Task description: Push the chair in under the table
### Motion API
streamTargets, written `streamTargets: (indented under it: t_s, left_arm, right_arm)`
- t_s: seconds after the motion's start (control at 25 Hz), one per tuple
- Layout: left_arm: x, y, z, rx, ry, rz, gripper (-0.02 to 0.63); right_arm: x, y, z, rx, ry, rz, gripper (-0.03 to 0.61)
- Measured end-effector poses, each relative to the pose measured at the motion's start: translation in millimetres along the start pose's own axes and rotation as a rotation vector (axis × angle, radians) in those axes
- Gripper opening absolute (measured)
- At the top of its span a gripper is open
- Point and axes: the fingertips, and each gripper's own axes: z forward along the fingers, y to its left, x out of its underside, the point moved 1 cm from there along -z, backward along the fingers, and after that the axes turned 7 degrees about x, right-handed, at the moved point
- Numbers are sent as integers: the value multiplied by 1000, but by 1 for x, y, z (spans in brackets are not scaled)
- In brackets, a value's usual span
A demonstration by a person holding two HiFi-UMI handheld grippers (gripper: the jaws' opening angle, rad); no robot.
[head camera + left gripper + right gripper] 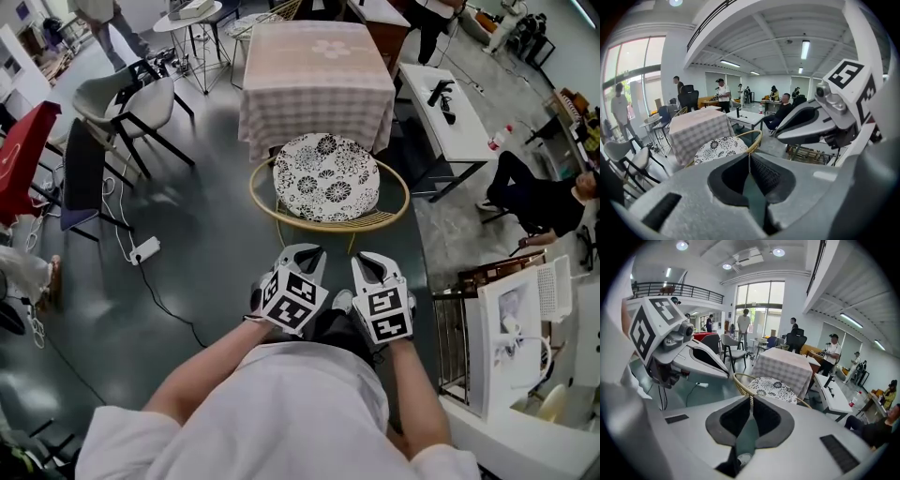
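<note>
A round rattan chair with a black-and-white floral cushion stands in front of a table covered by a checked cloth. The chair's seat is out from under the table, with its rounded back rim toward me. My left gripper and right gripper hover side by side just short of that back rim, both shut and empty. In the left gripper view the chair lies ahead of the closed jaws, and the right gripper view shows the chair the same way.
A grey chair and a dark folding chair stand left, with a power strip and cable on the floor. A white bench table is at right, a seated person beyond it. White shelving sits near right.
</note>
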Motion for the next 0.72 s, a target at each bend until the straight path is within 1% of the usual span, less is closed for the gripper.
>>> streamTargets:
  t_s: [0.08, 0.2, 0.32, 0.48, 0.6, 0.68, 0.72]
  left_arm:
    - [-1, 4, 7, -4, 18, 46, 6]
    - [-2, 12, 17, -15, 46, 115, 6]
    - [1, 21, 29, -18, 92, 171, 9]
    - [8, 29, 45, -6, 177, 249, 60]
    - [17, 35, 56, 10, 252, 317, 88]
    - [25, 40, 61, 17, 300, 366, 101]
    - [28, 43, 63, 21, 321, 390, 110]
  right_arm:
    - [5, -10, 7, -10, 6, -53, 6]
    - [9, -23, 19, -28, 15, -163, 6]
    - [16, -32, 31, -58, 26, -271, 6]
    - [26, -45, 47, -98, 40, -418, 6]
    - [34, -53, 58, -140, 58, -502, 8]
    - [40, -58, 65, -170, 74, -546, 27]
    - [42, -61, 68, -181, 83, -567, 65]
